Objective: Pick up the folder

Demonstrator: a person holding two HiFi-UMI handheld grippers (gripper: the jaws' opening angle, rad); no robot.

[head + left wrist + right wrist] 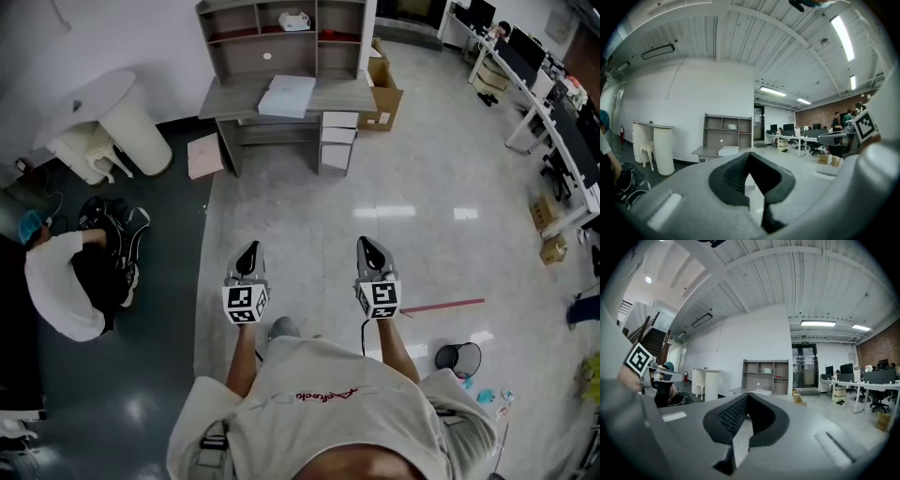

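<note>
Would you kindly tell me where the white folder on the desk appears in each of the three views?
Head view: top centre, the folder lies flat on the grey desk.
Left gripper view: small and far off, slightly left of centre, below mid-height.
Right gripper view: small, slightly right of centre, below mid-height.
Shared landmark: the shelf unit standing on the desk behind it.

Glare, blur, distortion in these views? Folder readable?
Head view: sharp, light glare patches on the floor, folder clear on the desk. Left gripper view: heavy fisheye, black corners, ceiling strip light blown out. Right gripper view: same fisheye and black corners, light even, folder small and far.
</note>
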